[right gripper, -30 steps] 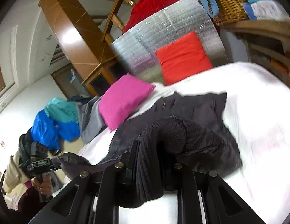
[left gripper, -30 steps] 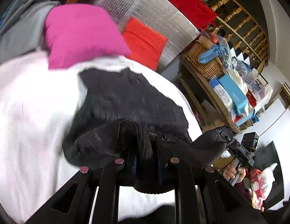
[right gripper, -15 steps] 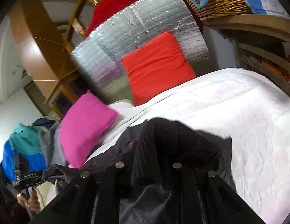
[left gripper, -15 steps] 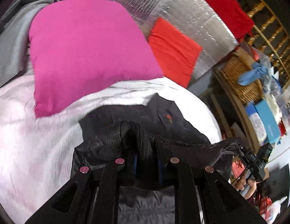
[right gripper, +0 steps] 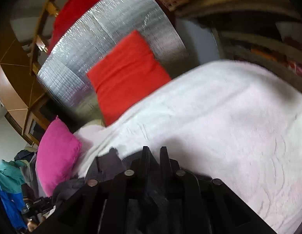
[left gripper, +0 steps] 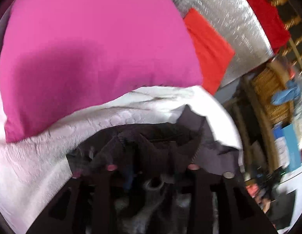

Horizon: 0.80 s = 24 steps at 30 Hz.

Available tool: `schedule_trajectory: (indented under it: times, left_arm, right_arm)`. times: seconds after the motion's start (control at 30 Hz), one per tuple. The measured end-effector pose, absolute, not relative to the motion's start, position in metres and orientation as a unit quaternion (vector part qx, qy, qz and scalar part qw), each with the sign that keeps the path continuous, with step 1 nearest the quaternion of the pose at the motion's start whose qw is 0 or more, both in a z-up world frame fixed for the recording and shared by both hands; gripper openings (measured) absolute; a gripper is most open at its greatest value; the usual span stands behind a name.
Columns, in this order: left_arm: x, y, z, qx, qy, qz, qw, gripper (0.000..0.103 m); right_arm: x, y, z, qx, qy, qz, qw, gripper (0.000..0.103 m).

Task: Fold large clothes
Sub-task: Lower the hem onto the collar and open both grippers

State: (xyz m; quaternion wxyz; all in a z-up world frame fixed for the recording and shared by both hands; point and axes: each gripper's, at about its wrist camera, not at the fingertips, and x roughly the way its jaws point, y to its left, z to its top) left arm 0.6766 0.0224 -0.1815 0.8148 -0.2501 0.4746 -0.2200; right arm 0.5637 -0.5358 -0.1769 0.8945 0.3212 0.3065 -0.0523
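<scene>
The dark jacket (left gripper: 164,142) lies bunched on the white bedspread (left gripper: 43,156), just below the pink pillow (left gripper: 92,44), with the red pillow (right gripper: 125,74) farther up against the silver sheet (right gripper: 112,31). The left gripper (left gripper: 152,167) has its fingers pinched on a fold of the jacket. The right gripper (right gripper: 154,156) shows its two fingers (right gripper: 146,156) close together over the jacket's edge by the bedspread, but whether cloth is caught between them I cannot tell.

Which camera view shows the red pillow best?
The right wrist view: the red pillow shows almost whole against the silver panel. In the left wrist view the pink pillow hides most of it.
</scene>
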Motion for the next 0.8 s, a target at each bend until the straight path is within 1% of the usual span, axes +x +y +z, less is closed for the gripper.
schedule_trajectory:
  times: [0.03,0.07,0.1,0.17,0.27,0.3,0.33,0.4,0.43,0.47,0.5,0.53,0.57,0.6,0.63,0.67,0.73,0.8]
  left_arm:
    - [0.67,0.028,-0.178,-0.259,0.466,-0.227,0.815,0.067]
    - [0.661,0.034,-0.172,-0.255,0.46,-0.221,0.821,0.086]
    - [0.653,0.04,-0.167,-0.247,0.456,-0.207,0.83,0.09]
    - [0.639,0.052,-0.163,-0.235,0.443,-0.199,0.842,0.091]
    - [0.625,0.065,-0.176,-0.22,0.479,-0.186,0.829,0.091]
    - [0.622,0.068,-0.183,-0.218,0.491,-0.178,0.824,0.091]
    - [0.618,0.072,-0.193,-0.22,0.504,-0.176,0.817,0.091]
    - [0.613,0.074,-0.208,-0.221,0.524,-0.174,0.804,0.091]
    - [0.611,0.074,-0.216,-0.217,0.53,-0.173,0.801,0.09]
    - [0.61,0.073,-0.218,-0.213,0.527,-0.176,0.803,0.089]
    - [0.609,0.07,-0.218,-0.203,0.52,-0.179,0.81,0.089]
    - [0.611,0.065,-0.216,-0.189,0.512,-0.182,0.818,0.084]
    - [0.613,0.061,-0.214,-0.181,0.507,-0.185,0.822,0.077]
    - [0.617,0.054,-0.211,-0.173,0.504,-0.188,0.825,0.075]
    - [0.621,0.047,-0.209,-0.164,0.502,-0.185,0.829,0.074]
    - [0.625,0.044,-0.208,-0.155,0.5,-0.179,0.833,0.074]
    - [0.633,0.034,-0.209,-0.121,0.499,-0.151,0.845,0.076]
    - [0.637,0.034,-0.219,-0.124,0.513,-0.139,0.838,0.076]
  right_arm:
    - [0.559,-0.536,-0.178,0.324,0.312,-0.046,0.892,0.079]
    - [0.553,-0.535,-0.178,0.327,0.308,-0.04,0.892,0.09]
    - [0.55,-0.532,-0.175,0.319,0.306,-0.03,0.897,0.09]
    - [0.553,-0.526,-0.173,0.299,0.317,-0.021,0.9,0.09]
    - [0.583,-0.507,-0.184,0.27,0.395,-0.006,0.878,0.09]
    - [0.598,-0.497,-0.194,0.246,0.433,-0.015,0.867,0.09]
    - [0.607,-0.49,-0.202,0.223,0.453,-0.026,0.863,0.089]
    - [0.621,-0.474,-0.218,0.165,0.495,-0.048,0.852,0.072]
    - [0.626,-0.464,-0.222,0.13,0.506,-0.05,0.851,0.042]
    - [0.626,-0.456,-0.22,0.103,0.505,-0.057,0.855,0.026]
    - [0.624,-0.447,-0.21,0.075,0.491,-0.067,0.865,0.02]
    - [0.621,-0.443,-0.201,0.061,0.474,-0.076,0.875,0.016]
    - [0.618,-0.443,-0.19,0.052,0.451,-0.089,0.887,0.014]
    - [0.615,-0.445,-0.178,0.053,0.424,-0.102,0.898,0.014]
    - [0.612,-0.452,-0.165,0.066,0.392,-0.116,0.91,0.014]
    - [0.612,-0.459,-0.162,0.082,0.379,-0.127,0.913,0.014]
    - [0.621,-0.473,-0.175,0.106,0.395,-0.145,0.901,0.014]
    - [0.631,-0.483,-0.209,0.119,0.446,-0.149,0.875,0.018]
